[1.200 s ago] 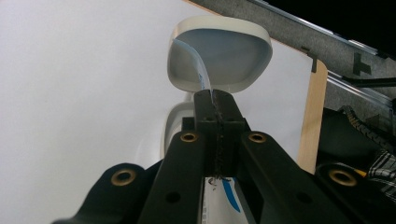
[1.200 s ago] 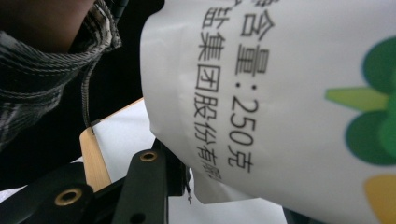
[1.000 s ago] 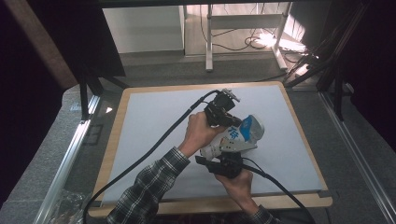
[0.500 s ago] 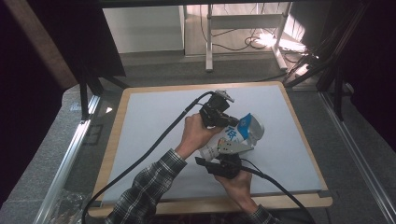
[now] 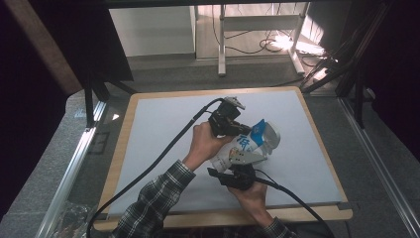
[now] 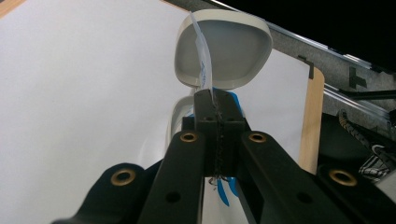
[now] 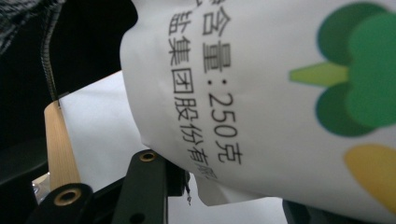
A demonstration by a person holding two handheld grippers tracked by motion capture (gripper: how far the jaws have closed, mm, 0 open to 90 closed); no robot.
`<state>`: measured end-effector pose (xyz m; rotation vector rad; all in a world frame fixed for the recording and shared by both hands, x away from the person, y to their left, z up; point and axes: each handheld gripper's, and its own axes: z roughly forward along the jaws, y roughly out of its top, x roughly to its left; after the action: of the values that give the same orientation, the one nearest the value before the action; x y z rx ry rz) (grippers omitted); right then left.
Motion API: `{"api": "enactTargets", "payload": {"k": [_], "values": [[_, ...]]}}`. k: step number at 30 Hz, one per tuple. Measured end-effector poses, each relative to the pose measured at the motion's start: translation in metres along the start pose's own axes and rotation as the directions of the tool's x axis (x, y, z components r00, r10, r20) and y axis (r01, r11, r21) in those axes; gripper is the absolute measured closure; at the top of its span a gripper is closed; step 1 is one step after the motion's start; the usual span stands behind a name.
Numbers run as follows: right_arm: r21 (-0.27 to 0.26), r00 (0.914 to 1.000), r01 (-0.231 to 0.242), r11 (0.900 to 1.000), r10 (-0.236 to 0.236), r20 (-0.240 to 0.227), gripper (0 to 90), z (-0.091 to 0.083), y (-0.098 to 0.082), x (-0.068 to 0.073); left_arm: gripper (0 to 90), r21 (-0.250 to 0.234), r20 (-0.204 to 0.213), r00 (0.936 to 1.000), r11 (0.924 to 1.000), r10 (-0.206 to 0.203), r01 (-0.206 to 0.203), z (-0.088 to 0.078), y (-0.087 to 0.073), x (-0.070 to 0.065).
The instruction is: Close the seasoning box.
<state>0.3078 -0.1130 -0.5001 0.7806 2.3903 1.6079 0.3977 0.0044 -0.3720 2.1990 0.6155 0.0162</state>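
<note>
A white bag (image 5: 241, 147) with blue print and a green and yellow picture (image 7: 280, 93) is held up over the white mat by both grippers. My left gripper (image 5: 233, 128) is shut on a thin edge of the bag (image 6: 204, 65), jaws pressed together. Just beyond them sits a white rounded bowl (image 6: 224, 51), lying at the bag's right end (image 5: 271, 135). My right gripper (image 5: 238, 166) is under the bag from the near side and shut on it, one black jaw (image 7: 144, 186) against its lower corner.
The white mat (image 5: 163, 129) covers a wooden board whose edge (image 5: 327, 215) runs along the near side. A metal rail (image 5: 74, 163) lies along the left. The gripper cables (image 5: 163, 158) trail across the mat toward the person.
</note>
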Motion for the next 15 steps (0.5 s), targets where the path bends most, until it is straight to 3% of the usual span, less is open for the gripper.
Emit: {"api": "enactTargets", "payload": {"k": [15], "values": [[0.032, 0.9994, 0.01, 0.999, -0.011, 0.034, 62.9, 0.0028, -0.0073, -0.0039, 89.9, -0.016, 0.019, 0.9998, 0.9998, -0.008, 0.008, -0.008, -0.0069, 0.0024]]}}
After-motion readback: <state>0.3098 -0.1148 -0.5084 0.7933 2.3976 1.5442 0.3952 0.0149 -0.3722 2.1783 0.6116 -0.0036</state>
